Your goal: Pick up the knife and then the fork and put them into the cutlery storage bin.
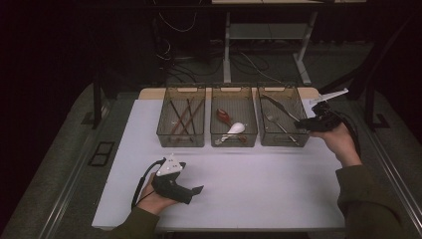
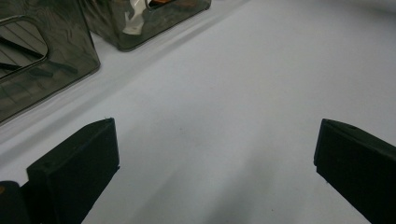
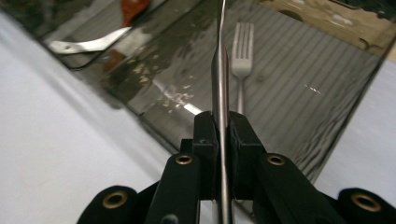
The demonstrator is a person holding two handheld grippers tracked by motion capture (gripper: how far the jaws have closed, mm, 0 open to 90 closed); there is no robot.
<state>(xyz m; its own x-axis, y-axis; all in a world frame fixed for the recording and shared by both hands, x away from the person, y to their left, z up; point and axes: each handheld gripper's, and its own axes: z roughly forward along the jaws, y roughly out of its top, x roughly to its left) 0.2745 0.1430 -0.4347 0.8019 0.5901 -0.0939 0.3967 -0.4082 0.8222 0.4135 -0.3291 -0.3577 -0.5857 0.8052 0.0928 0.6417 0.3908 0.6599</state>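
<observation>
My right gripper (image 1: 300,123) (image 3: 222,125) is shut on a thin silver utensil (image 1: 278,106) (image 3: 220,60), seen edge-on in the right gripper view. The utensil slants out over the right smoky bin (image 1: 284,139) (image 3: 299,93), where a silver fork (image 1: 272,121) (image 3: 242,51) lies on the ribbed floor. My left gripper (image 1: 197,190) (image 2: 215,154) rests low on the white table (image 1: 239,179), open, with only bare tabletop between its fingers.
Three smoky bins stand in a row at the table's back. The left bin (image 1: 181,141) (image 2: 42,60) holds dark chopsticks. The middle bin (image 1: 234,142) (image 2: 140,28) holds a red spoon (image 1: 222,116) and a white spoon (image 1: 236,129). Desk legs and cables lie beyond.
</observation>
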